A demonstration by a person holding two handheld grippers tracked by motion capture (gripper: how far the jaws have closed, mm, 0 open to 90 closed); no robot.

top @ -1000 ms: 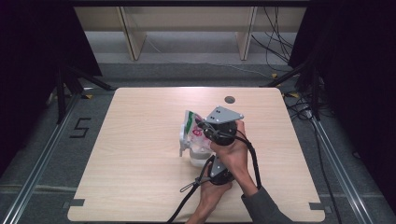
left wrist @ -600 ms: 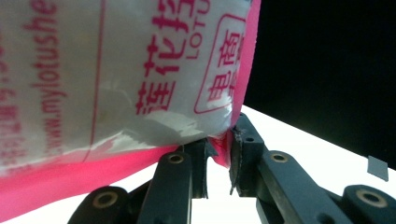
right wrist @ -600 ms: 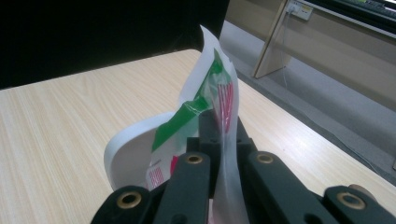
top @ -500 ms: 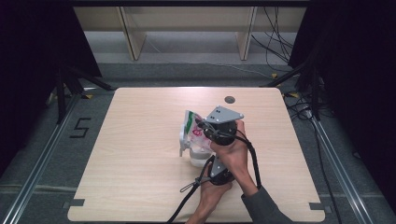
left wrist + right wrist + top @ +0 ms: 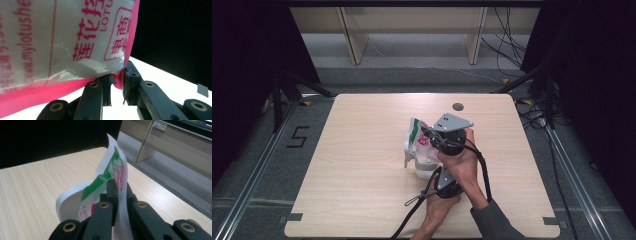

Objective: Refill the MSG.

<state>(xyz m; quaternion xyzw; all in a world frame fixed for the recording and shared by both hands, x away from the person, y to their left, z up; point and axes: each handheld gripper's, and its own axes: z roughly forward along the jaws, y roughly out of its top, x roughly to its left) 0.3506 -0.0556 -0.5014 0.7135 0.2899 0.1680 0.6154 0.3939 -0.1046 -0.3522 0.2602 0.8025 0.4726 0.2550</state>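
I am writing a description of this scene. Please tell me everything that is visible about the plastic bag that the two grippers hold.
The plastic bag is thin, glossy white film with pink-red print, a pink edge and a green band near its top. It stands crumpled above the middle of the wooden table. The right gripper is shut on its upper edge; the left gripper pinches a lower pink corner. A white object behind it cannot be identified.

High view: fixed above near side of table (image 5: 362,200), facing forward and down, whole tabletop in frame, shelving and floor beyond. Left gripper view: riding low behind own jaws, pressed close against plastic bag (image 5: 62,37), dark background, strip of table at right. Right gripper view: looking along own jaws across table toward far shelving, bag (image 5: 115,170) close ahead. Shared by all three: bag and tabletop.
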